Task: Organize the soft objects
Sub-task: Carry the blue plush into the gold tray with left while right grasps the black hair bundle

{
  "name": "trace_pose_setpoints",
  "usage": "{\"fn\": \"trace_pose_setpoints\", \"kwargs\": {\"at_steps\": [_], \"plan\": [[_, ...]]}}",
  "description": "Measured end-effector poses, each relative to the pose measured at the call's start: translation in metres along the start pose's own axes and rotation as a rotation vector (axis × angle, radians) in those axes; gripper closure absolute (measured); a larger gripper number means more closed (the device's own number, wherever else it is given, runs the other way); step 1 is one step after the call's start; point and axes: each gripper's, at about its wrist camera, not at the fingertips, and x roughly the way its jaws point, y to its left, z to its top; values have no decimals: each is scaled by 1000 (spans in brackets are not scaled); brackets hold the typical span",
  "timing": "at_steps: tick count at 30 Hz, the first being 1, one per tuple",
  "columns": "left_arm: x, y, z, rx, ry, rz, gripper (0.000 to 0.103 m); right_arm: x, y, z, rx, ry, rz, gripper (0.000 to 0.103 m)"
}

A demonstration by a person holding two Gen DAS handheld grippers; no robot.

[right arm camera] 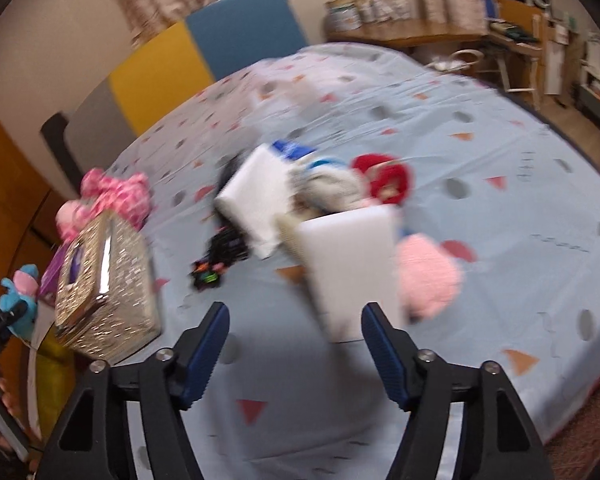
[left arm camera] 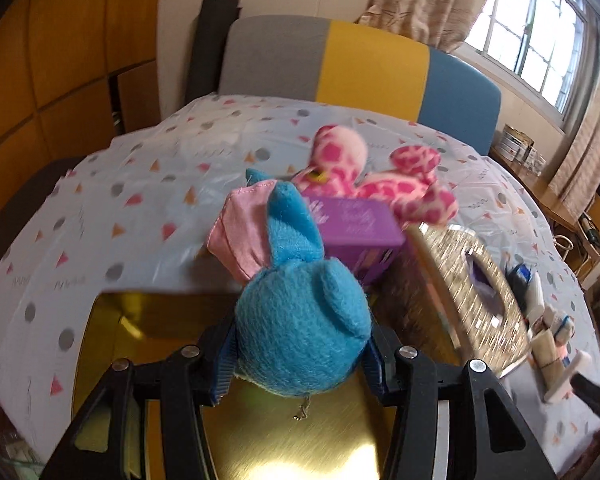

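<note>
Clutter lies ahead of the right gripper [right arm camera: 294, 354]: white foam blocks [right arm camera: 356, 264], a fluffy pink toy [right arm camera: 428, 276]. Its jaws stand apart, empty. The left gripper [left arm camera: 300, 354] is clamped on the blue plush toy [left arm camera: 300, 320], over a shiny gold tray [left arm camera: 292, 440], beside a glittery tissue box [left arm camera: 460, 280].

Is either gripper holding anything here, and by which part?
The left gripper is shut on the blue plush toy, clamping its rounded body from both sides. The right gripper holds nothing; its jaws stand apart over the tablecloth.
</note>
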Motion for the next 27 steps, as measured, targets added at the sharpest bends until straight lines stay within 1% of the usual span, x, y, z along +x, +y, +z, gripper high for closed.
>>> {"fn": "trace_pose_setpoints", "kwargs": {"at_steps": [4,6,9,13,18,20,23,25,27], "plan": [[-9,21,-27,-24,17,5,50,34,23,5,-3,80,39,42],[-10,27,-38,-34,27,3,50,51,27,10,16,111,47,47],[-14,38,-57,-49,46,9,50,77,29,19,66,164,78,50],[-17,53,-79,-88,70,19,49,103,34,29,124,200,120,50],[-21,61,-96,-82,80,51,48,123,38,40,199,205,148,50],[-21,64,-99,-78,82,62,46,134,40,43,224,221,135,50],[-17,66,-102,-62,91,81,43,146,44,46,212,227,99,50],[-12,68,-102,-61,100,92,43,149,48,50,183,222,75,50],[-9,71,-102,-65,101,112,41,153,53,53,142,233,41,53]]}}
